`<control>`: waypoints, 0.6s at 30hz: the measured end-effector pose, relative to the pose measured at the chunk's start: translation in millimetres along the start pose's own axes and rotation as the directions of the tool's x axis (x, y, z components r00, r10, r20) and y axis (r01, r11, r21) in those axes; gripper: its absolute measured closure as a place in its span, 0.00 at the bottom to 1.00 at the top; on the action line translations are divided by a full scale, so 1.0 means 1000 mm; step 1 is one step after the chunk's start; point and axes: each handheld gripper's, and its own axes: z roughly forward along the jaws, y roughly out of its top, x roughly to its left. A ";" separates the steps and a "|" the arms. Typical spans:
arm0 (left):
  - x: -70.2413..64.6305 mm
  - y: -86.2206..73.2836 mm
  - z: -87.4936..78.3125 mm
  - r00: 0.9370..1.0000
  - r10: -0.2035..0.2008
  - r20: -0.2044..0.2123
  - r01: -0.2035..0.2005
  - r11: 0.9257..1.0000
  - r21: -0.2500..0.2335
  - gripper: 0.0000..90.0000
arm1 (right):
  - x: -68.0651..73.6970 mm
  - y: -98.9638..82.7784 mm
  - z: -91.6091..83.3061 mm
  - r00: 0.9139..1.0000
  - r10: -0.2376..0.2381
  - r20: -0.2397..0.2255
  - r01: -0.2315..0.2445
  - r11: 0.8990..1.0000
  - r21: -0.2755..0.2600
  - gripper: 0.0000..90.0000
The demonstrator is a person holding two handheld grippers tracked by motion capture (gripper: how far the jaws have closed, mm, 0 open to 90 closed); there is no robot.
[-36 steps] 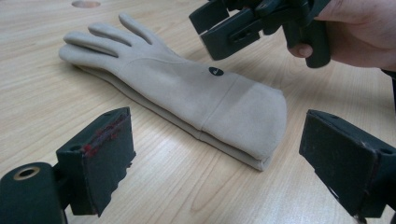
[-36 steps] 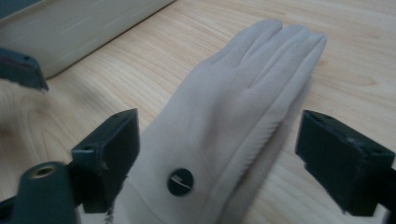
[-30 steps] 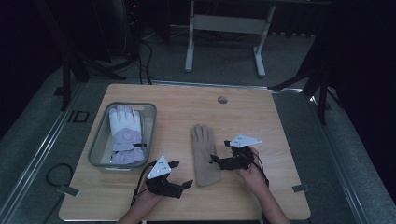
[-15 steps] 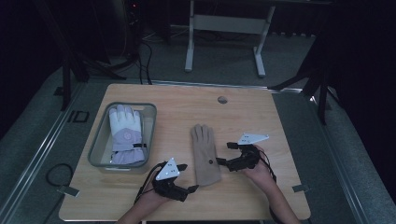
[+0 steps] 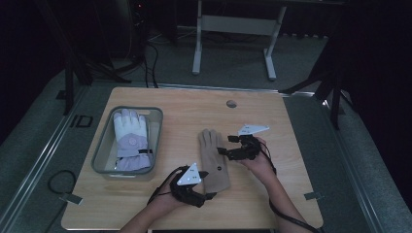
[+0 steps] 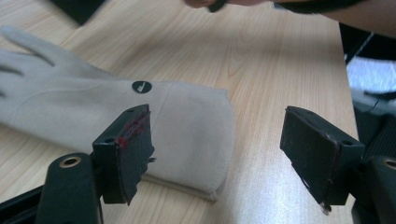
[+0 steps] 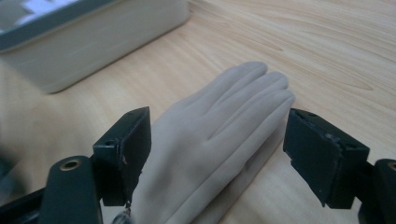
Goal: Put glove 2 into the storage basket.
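— What do your grippers have right now?

— Nothing clamped. My left gripper (image 6: 217,154) stands with its jaws apart over the cuff end of the tan glove (image 5: 214,159), and they have just been closing; the cuff lies between them, but the pads press on nothing. My right gripper (image 7: 217,154) is open too, jaws on either side of the glove's finger end, also just narrowing, no grip.

— Where is the glove?

— Flat on the desk (image 5: 272,121), near the middle, fingers toward the far edge, cuff toward my edge. The clear bin (image 5: 102,155) with the white and lilac glove (image 5: 130,141) sits toward the left edge, well apart from it.

— Anything changed from a moment ago?

— Yes. From above, my left gripper (image 5: 209,195) has slid right along the near edge and now sits at the cuff; a second ago it was further left. My right gripper (image 5: 224,151) has come in from the right, close to the glove's thumb side. The glove and the bin lie where they were.

— What do the close views add?

— The left gripper view shows a small dark round tag (image 6: 141,86) on the cuff and red marks on one pad. The right gripper view shows the bin's (image 7: 93,42) pale side wall beyond the fingers.
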 end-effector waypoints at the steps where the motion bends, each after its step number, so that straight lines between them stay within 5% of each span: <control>1: 0.000 0.000 0.000 1.000 0.000 0.000 0.000 1.000 0.000 0.34 | 0.000 0.000 0.000 1.000 0.000 0.000 0.000 1.000 0.000 0.26; 2: 0.001 0.001 0.004 1.000 0.012 0.005 -0.012 0.999 0.045 0.34 | -0.001 0.001 0.005 1.000 0.002 0.004 -0.002 1.000 0.008 0.26; 5: 0.004 -0.001 0.009 1.000 0.009 0.010 -0.009 0.997 0.078 0.37 | -0.006 -0.001 0.022 1.000 0.009 0.009 -0.009 0.999 0.045 0.27; 14: 0.005 -0.003 0.019 1.000 0.026 0.000 -0.026 0.990 0.135 0.38 | -0.014 -0.013 0.045 0.997 0.078 0.019 -0.080 0.988 0.133 0.27; 18: 0.005 -0.005 0.023 1.000 0.030 0.003 -0.031 0.988 0.148 0.41 | -0.015 -0.014 0.049 0.996 0.087 -0.006 -0.085 0.981 0.177 0.42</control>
